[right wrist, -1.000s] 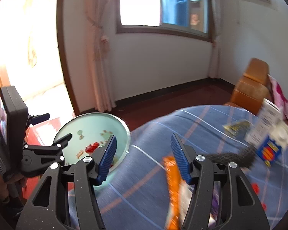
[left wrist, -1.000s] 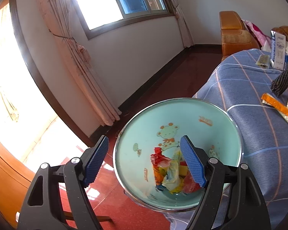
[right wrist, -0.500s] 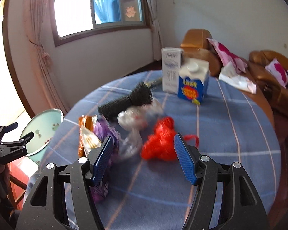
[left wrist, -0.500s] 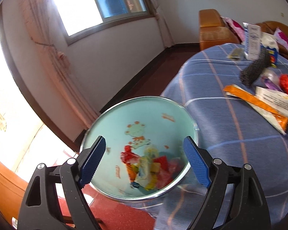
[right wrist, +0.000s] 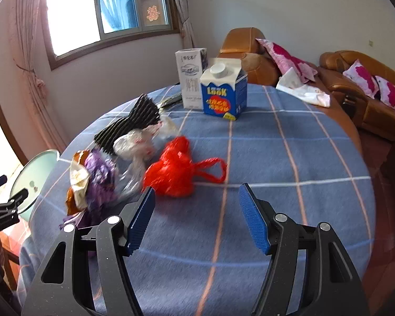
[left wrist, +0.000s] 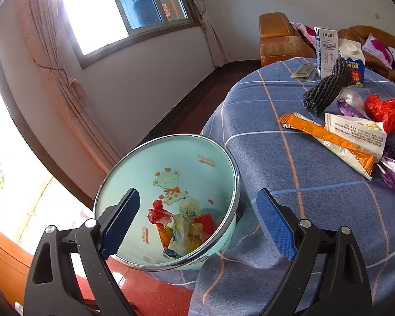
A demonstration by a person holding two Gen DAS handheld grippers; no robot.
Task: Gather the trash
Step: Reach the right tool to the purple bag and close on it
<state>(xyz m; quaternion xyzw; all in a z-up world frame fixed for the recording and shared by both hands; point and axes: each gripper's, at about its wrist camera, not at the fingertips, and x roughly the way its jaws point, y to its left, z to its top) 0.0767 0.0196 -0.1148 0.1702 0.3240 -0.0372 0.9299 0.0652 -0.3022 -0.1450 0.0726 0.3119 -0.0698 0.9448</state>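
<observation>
So over on the left there's a mint-green trash bin (left wrist: 168, 173) with a cartoon giraffe printed inside, sitting right up against the edge of the counter (left wrist: 263, 137), which has a blue plaid cloth on it. The bin's already got a heap of crumpled wrappers (left wrist: 181, 226) at the bottom. The left hand-held gripper (left wrist: 197, 223) hangs over the bin's rim with its jaws spread wide, nothing in them. Moving right onto the counter, there's an orange snack wrapper (left wrist: 326, 137) lying flat, with a white printed packet (left wrist: 355, 131) touching it, some purple foil wrappers (right wrist: 100, 173) and a crinkly clear plastic bag (right wrist: 137, 144) bunched together, and a black bristly hairbrush (right wrist: 129, 123) just behind them. Next over is a red plastic bag (right wrist: 173, 171), scrunched up with its handle loop flopped out to the right. The right hand-held gripper (right wrist: 194, 218) hovers just in front of that red bag, also released and empty, not touching it. Further back stand a tall white carton (right wrist: 191, 79) and a blue carton (right wrist: 223, 92) side by side, with a small dark sachet (left wrist: 302, 68) beside them. Brown sofa (right wrist: 368, 87) with pink cushions off to the far right.
</observation>
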